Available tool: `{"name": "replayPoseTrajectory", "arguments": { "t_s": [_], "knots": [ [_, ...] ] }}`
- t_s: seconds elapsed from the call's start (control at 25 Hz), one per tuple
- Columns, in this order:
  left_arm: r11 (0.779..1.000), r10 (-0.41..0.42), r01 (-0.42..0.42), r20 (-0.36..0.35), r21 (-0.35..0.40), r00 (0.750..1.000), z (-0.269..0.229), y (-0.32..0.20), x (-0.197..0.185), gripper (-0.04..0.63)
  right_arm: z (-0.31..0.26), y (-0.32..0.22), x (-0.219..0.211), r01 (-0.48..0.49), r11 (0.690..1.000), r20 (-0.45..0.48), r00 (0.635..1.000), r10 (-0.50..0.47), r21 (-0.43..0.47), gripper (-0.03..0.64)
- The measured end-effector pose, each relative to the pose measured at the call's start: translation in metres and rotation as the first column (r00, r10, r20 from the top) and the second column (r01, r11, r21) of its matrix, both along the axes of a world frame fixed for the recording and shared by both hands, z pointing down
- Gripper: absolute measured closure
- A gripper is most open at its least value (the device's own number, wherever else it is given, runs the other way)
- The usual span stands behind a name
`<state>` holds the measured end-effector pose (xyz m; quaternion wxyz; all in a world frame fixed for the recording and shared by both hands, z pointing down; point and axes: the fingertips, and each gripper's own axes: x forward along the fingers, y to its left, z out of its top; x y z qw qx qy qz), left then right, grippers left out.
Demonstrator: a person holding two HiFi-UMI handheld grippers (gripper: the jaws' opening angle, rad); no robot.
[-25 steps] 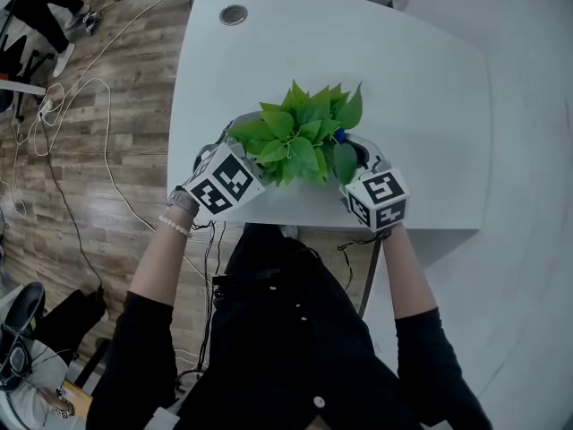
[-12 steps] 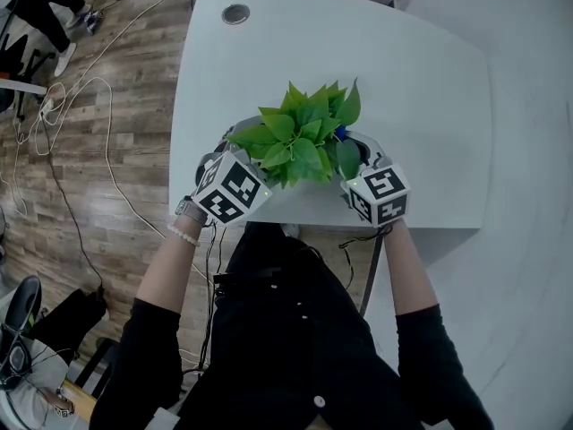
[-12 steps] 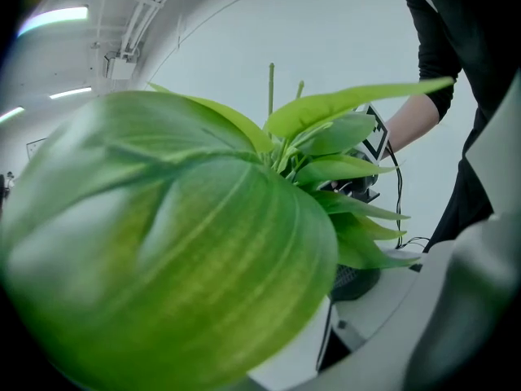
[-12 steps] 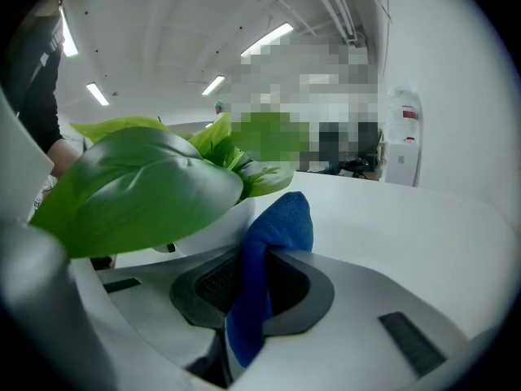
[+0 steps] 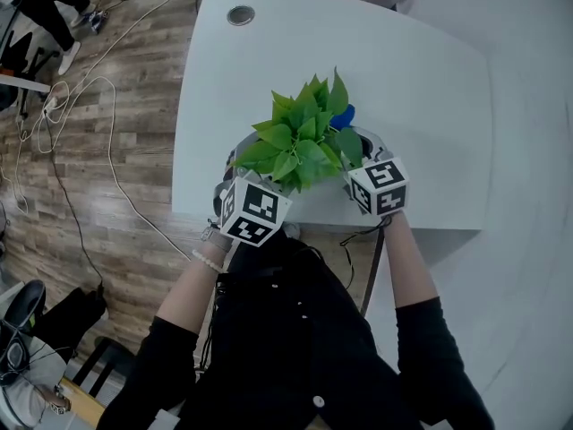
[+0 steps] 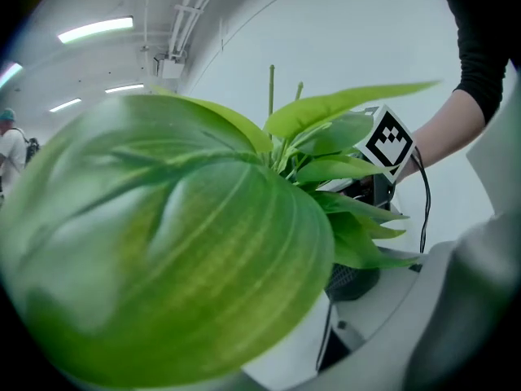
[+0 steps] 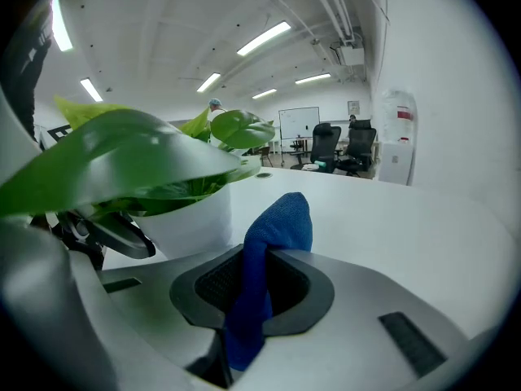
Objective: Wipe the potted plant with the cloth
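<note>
Reads as open on the left gripper [image 5: 240, 184]: one grey jaw far out to the side, the other hidden behind a big leaf [image 6: 179, 251] filling the gap right in front of the camera, no clamp on anything visible. Potted plant [image 5: 304, 137] straight ahead of those jaws, foliage brushing them, on the white table [image 5: 421, 88] between the two grippers. Moving right: white pot [image 7: 186, 218] just ahead and left of the right gripper [image 7: 248, 296], leaves overhanging above the jaw line. Right gripper closed tight on the blue cloth [image 7: 277, 226], pinched mid-length between the pads, free end sticking up past the tips, other end hanging down behind. Handling guess: leaves thin, floppy, easy to crease or snap at the stalk, so no pinching the blade. Better to back a leaf from below with one open left jaw, or steady the pot wall instead. Guessing light and smooth for the pot, likely to slide or tip on that slick top under side load. Cloth limp, no stiffness beyond the pinch. Wipe with the stub above the tips, light pressure, stalk towards leaf tip.
</note>
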<state>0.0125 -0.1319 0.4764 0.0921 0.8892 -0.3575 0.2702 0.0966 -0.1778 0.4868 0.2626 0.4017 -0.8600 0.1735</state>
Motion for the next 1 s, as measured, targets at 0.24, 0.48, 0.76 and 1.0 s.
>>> {"name": "replayPoseTrajectory", "arguments": {
  "t_s": [0.24, 0.48, 0.76, 1.0],
  "knots": [
    [0.988, -0.155, 0.155, -0.001, -0.005, 0.988, 0.001, 0.003, -0.007, 0.212, 0.000, -0.004, -0.006, 0.029, 0.999, -0.069, 0.997, -0.026, 0.041, 0.532],
    [0.983, -0.181, 0.181, -0.009, 0.002, 0.983, 0.002, 0.002, -0.008, 0.212, -0.013, 0.001, -0.026, 0.155, 0.983, -0.104, 0.984, -0.145, 0.096, 0.532],
    [0.986, -0.168, 0.168, -0.008, -0.001, 0.986, 0.005, 0.000, -0.010, 0.213, -0.008, 0.026, -0.037, 0.192, 0.978, -0.124, 0.976, -0.181, 0.084, 0.534],
    [0.987, -0.160, 0.160, -0.006, -0.008, 0.987, 0.006, -0.001, -0.010, 0.213, -0.009, 0.049, -0.043, 0.143, 0.988, -0.108, 0.985, -0.136, 0.056, 0.532]
  ]
}}
